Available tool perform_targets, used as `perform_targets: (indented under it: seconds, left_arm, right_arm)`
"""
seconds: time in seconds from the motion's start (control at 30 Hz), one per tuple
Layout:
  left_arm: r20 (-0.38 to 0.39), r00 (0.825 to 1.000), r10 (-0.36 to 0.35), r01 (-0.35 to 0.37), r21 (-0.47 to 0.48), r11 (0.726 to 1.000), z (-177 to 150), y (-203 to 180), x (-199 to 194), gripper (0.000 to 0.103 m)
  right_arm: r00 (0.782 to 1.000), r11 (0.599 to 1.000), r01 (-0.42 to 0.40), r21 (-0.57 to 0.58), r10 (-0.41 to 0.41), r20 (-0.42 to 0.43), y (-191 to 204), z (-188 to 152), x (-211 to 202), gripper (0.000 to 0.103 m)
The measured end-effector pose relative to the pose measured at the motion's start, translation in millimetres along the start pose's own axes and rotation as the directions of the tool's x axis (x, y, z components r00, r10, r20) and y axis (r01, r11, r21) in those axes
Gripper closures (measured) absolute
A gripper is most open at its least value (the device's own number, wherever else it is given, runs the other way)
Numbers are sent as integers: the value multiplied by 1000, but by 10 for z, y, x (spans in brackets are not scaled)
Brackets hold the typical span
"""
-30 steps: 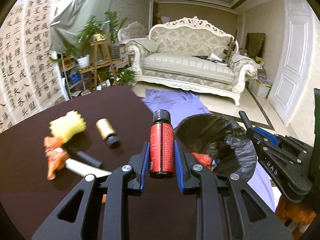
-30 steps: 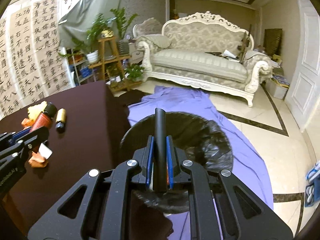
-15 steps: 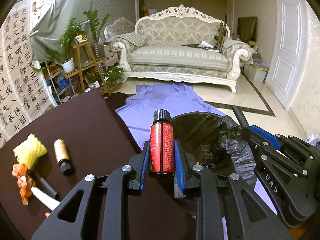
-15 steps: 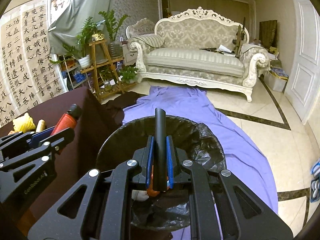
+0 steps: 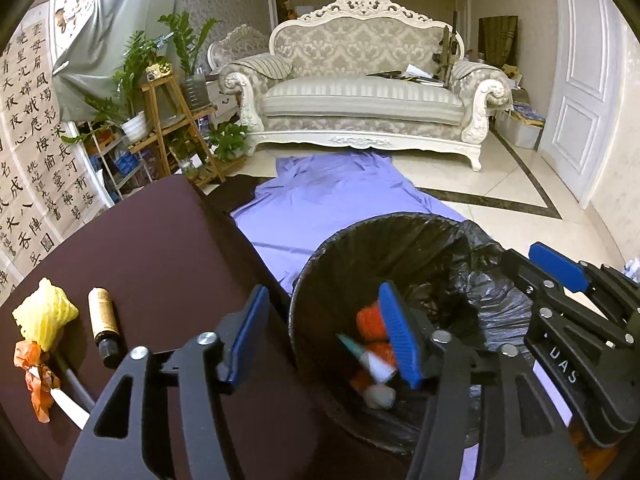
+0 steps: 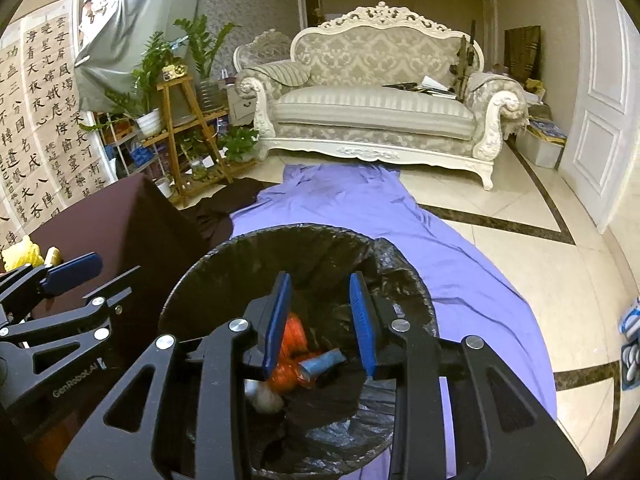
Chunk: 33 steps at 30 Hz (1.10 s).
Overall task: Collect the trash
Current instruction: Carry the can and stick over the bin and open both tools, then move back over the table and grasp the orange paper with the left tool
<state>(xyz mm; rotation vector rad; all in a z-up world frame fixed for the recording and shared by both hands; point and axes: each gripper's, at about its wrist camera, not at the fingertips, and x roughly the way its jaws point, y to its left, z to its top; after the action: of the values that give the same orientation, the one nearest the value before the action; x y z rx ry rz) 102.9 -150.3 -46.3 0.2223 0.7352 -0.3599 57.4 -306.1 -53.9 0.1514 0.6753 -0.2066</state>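
Note:
A black-lined trash bin (image 5: pixel 360 256) stands on the floor beside the dark table (image 5: pixel 152 248); it also shows in the right wrist view (image 6: pixel 256 252). Orange scraps (image 6: pixel 294 332) and small tubes lie inside it. My left gripper (image 5: pixel 324 336) is open and empty over the bin's near rim. My right gripper (image 6: pixel 320 320) is open and empty above the bin's middle. On the table lie a gold bottle with a black cap (image 5: pixel 102 328), a yellow foam net (image 5: pixel 44 316), an orange wrapper (image 5: pixel 38 380) and a dark stick (image 5: pixel 70 376).
A purple cloth (image 5: pixel 332 196) is spread on the tiled floor behind the bin. A white sofa (image 5: pixel 360 96) stands at the back, a wooden plant stand (image 5: pixel 168 120) at the left, a white door (image 5: pixel 580 80) at the right.
Both grippers have opened. The red bottle has left my left gripper and the black stick has left my right gripper. Both grippers moved over the bin.

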Motion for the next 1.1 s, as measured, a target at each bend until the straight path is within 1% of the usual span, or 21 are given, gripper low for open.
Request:
perform_targets:
  seconds: [0.17,0.3,0.43,0.5,0.7,0.77,0.9,1.0,1.1]
  left_arm:
    - [2,1000,14,-14,-34,999,-12,107,-91,33]
    - [-6,1000,30,-30,-55,998,-45,198,-189,33]
    - [-14,999,49,-50,-85,995,-134,316,-331,33]
    - [-19,998,59,-61,-102,993,-194,380,-404,33]
    - [-29,995,94,-98,-153,983,-417,625,-640,33]
    - [-34,993,116,-121,-174,977,-509,740,-727,33]
    - [-50,985,165,-171,-193,966,-635,898,-753,33]
    - [-86,979,184,-198,-214,956,-722,1012,-707,33]
    - [-118,972,203,-225,-213,951,-805,1106,-680,33]
  right_arm:
    - [1000,1000,0,-1,0,-7,7,-13,-20,72]
    - [1000,1000,-24,-12,24,-7,92,-47,-99,72]
    - [998,997,-65,-38,65,-17,298,-112,-197,70]
    - [997,995,-82,-50,81,-21,402,-145,-253,67]
    - [990,985,-139,-98,136,-39,751,-220,-376,66]
    - [988,982,-154,-111,150,-43,855,-242,-419,66]
    - [984,976,-175,-132,169,-53,1064,-278,-473,66]
    - [981,970,-191,-148,184,-62,1186,-314,-505,66]
    - [979,965,-203,-169,194,-71,1302,-342,-539,66]
